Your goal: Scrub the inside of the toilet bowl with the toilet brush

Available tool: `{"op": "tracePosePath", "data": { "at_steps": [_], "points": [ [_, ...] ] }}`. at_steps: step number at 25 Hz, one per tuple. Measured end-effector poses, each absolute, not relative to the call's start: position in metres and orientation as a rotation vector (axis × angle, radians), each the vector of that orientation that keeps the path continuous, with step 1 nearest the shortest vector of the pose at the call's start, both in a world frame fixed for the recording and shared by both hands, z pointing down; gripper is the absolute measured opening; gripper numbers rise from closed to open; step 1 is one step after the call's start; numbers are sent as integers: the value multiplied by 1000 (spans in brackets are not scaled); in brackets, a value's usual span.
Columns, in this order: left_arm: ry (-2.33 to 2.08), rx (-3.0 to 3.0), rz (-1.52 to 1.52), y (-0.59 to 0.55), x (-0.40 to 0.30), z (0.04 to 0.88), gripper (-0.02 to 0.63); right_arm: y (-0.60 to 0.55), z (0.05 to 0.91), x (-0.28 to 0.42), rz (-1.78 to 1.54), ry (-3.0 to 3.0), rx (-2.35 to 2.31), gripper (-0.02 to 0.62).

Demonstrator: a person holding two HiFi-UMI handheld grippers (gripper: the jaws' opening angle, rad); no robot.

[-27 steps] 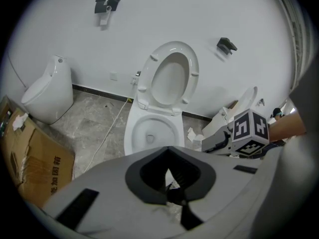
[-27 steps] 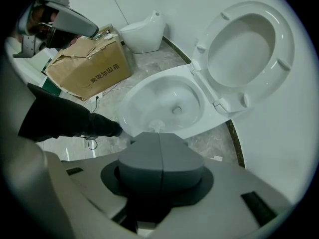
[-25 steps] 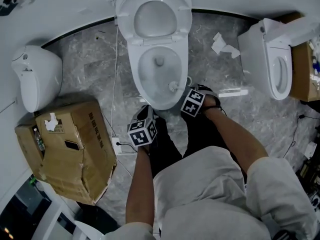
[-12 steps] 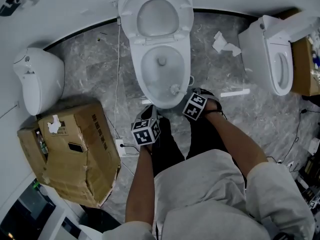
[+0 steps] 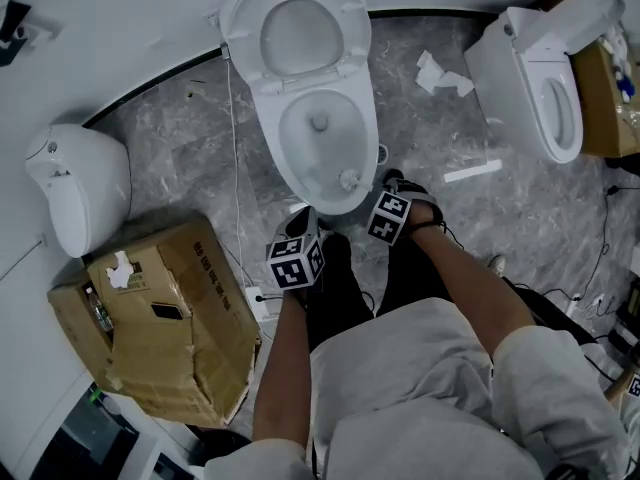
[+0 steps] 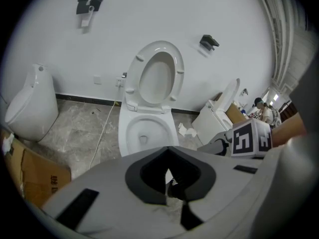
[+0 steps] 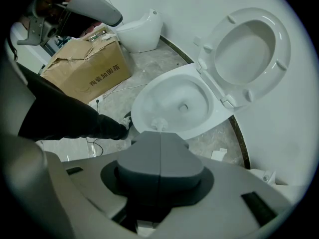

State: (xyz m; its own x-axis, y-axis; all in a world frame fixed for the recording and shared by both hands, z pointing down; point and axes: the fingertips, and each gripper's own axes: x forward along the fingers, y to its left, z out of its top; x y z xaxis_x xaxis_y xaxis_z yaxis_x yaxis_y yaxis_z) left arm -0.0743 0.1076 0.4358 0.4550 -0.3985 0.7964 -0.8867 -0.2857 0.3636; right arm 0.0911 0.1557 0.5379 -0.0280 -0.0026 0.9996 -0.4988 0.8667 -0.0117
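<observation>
The white toilet bowl (image 5: 285, 158) stands open with its seat and lid up. The toilet brush's white head (image 5: 348, 179) rests inside the bowl at its near right wall. My right gripper (image 5: 386, 215) points straight down over the near right rim, shut on the brush; the handle is hidden. In the right gripper view the brush head (image 7: 158, 124) shows just past the closed right gripper (image 7: 159, 136), low in the bowl (image 7: 174, 96). My left gripper (image 5: 298, 250) hangs in front of the bowl's near rim, holding nothing. In its own view the left gripper (image 6: 168, 151) has its tips together, facing the bowl (image 6: 127, 133).
A torn cardboard box (image 5: 165, 318) sits on the floor at the left, a white urinal (image 5: 80, 183) behind it. A second toilet (image 5: 540, 88) stands at the right. A white cable (image 5: 238, 168) runs beside the bowl. Crumpled paper (image 5: 440, 73) lies on the marble floor. The person's dark legs stand close to the bowl.
The right gripper has shifted a little toward the near rim with the brush still in the bowl. The left gripper has stayed put. The head view has swung slightly.
</observation>
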Motion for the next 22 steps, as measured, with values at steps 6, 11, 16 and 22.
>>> {"op": "tracePosePath", "data": {
  "at_steps": [6, 11, 16, 22],
  "points": [
    [-1017, 1923, 800, 105, -78, 443, 23, 168, 536, 78, 467, -1541, 461, 179],
    [-943, 1941, 827, 110, -81, 449, 23, 181, 532, 71, 514, -1537, 521, 179],
    [-890, 1956, 851, 117, -92, 458, 23, 188, 531, 56, 517, -1516, 534, 179],
    [-908, 1886, 780, 132, -96, 475, 23, 199, 527, 45, 570, -1512, 521, 181]
  ]
}}
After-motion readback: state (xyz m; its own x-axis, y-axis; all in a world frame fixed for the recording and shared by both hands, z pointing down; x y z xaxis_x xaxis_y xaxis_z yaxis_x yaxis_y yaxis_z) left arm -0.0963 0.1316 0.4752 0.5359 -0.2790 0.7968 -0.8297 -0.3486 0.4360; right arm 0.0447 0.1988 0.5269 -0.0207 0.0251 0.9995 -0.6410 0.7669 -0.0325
